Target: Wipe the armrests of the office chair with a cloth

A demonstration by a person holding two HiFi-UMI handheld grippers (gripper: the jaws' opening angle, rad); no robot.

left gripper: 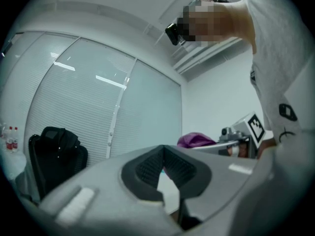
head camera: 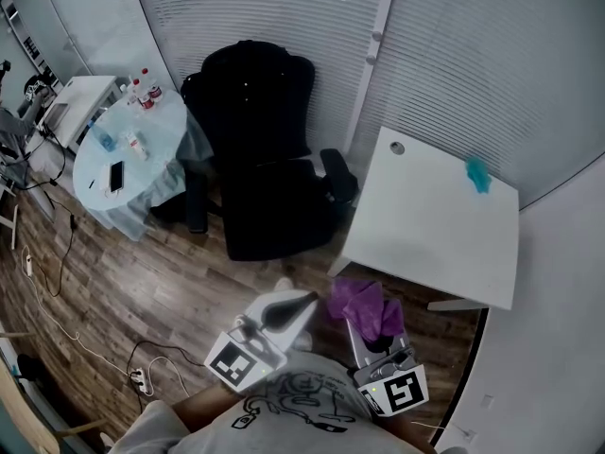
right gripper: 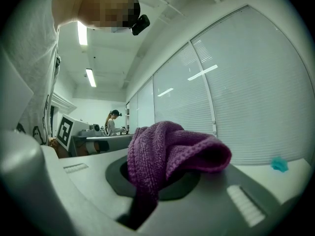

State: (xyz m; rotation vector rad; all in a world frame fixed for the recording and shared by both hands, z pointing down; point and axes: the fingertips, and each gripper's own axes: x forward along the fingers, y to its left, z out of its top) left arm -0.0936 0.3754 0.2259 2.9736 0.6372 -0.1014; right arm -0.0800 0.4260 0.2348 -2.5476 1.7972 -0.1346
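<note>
Purple knitted cloth (right gripper: 167, 151) bunched between jaws of right claw (right gripper: 158, 176); claw clenched on it, folds spilling over jaw tips. Left claw (left gripper: 164, 167) just left of right claw, jaw tips pressed together, nothing between. Black office chair (head camera: 265, 159) well ahead of both claws, against blinds (head camera: 246, 8). Armrests (head camera: 336, 173) well apart from cloth. White table (head camera: 425, 225) ahead-right of right claw, small teal object (head camera: 477, 174) near its far edge.

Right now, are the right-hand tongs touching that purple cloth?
Touching. The right gripper view shows the purple cloth clamped between the right tongs, its folds bunched over them.
</note>
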